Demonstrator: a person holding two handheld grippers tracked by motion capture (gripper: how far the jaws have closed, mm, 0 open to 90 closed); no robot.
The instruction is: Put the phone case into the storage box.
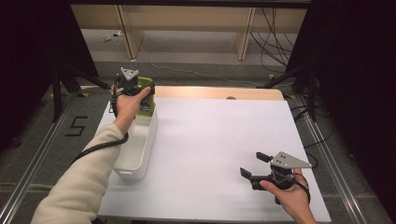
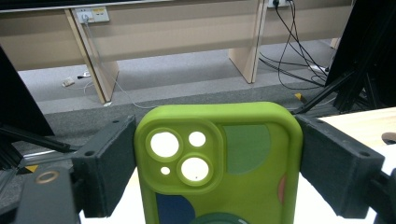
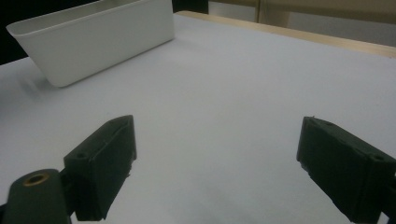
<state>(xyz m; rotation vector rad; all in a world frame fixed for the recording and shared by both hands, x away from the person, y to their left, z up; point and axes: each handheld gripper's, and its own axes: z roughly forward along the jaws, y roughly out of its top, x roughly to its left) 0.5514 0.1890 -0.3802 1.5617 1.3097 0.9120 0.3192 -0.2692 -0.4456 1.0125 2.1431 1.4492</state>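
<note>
— Grippers first: how do they stand?

— Left gripper (image 2: pixel 217 163) is clamped on a phone case (image 2: pixel 219 163), one black jaw pressed to each long edge. Right gripper (image 3: pixel 219 168) has its jaws wide apart with bare tabletop (image 3: pixel 224 93) between them.

— Describe the case.

— Lime green, matte, rubbery-looking, with rounded corners. The left gripper view shows a raised square camera block with two large round cut-outs and two small ones, plus darker green, navy and pinkish patches on the back. It stands upright in the jaws.

— And from above?

— The high view shows just a green sliver of the case (image 1: pixel 145 84) past the left hand (image 1: pixel 127 100), held over the far end of a white bin (image 1: pixel 140 154). The bin is a long, smooth plastic trough with rounded corners, sitting along the left edge of the white tabletop (image 1: pixel 210 140).

— The right side?

— The right hand (image 1: pixel 287 196) holds its gripper (image 1: pixel 254 164) low near the front right corner, well apart from the bin. The right gripper view catches the bin's (image 3: pixel 93 39) tapered wall across the sheet, and a wooden strip (image 3: pixel 327 39) along the far edge.
</note>
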